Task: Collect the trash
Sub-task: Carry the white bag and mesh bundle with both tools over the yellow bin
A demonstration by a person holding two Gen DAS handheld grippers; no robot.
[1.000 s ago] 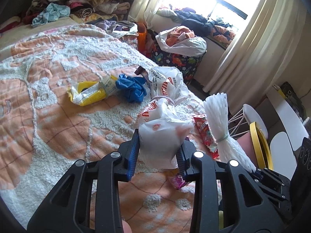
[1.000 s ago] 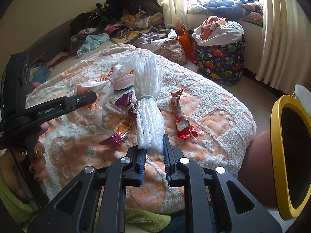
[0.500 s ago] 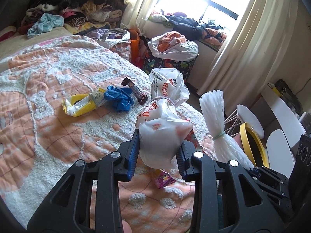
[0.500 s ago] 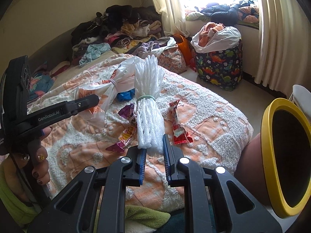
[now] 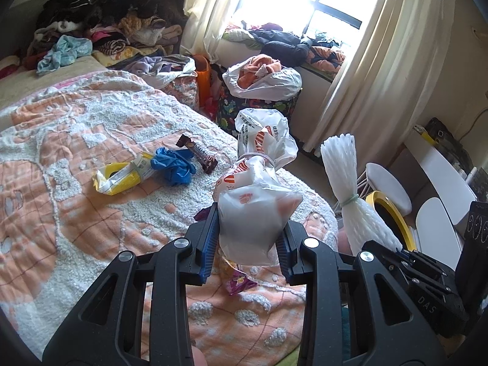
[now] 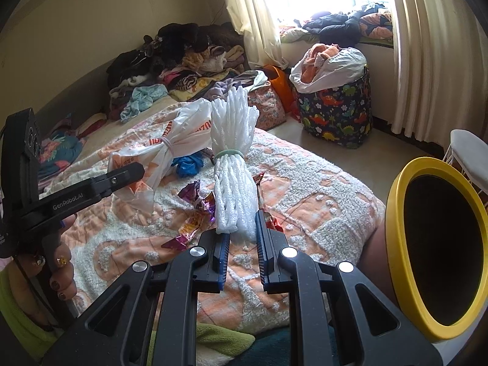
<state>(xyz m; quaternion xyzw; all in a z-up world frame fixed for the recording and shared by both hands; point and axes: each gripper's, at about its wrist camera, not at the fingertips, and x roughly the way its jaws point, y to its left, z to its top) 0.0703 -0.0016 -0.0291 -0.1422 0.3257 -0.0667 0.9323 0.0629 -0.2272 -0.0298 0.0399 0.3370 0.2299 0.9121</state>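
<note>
Change: both held bundles sit higher over the bed than a second ago, and a brown chocolate-bar wrapper (image 5: 198, 153) now shows beside the blue glove.
Left gripper (image 5: 248, 245): jaws clamped on the lower end of a white plastic bag with orange print, tied at its middle with a band (image 5: 257, 195); the bag hangs clear of the bed.
Right gripper (image 6: 241, 250): jaws nearly together, pinching the base of a white foam net sleeve bound by a green rubber band (image 6: 233, 164), which stands upright.
Bed: an orange-and-white tufted blanket (image 5: 76, 140) carries loose trash: a yellow snack packet (image 5: 122, 175) touching a crumpled blue glove (image 5: 174, 164), and a purple foil wrapper (image 6: 195, 210) below the held bundles.
Bin: a yellow-rimmed round bin with a dark inside (image 6: 439, 277) stands just beside the bed at the right.
Person: a hand with painted nails (image 6: 52, 271) grips the left handle.
</note>
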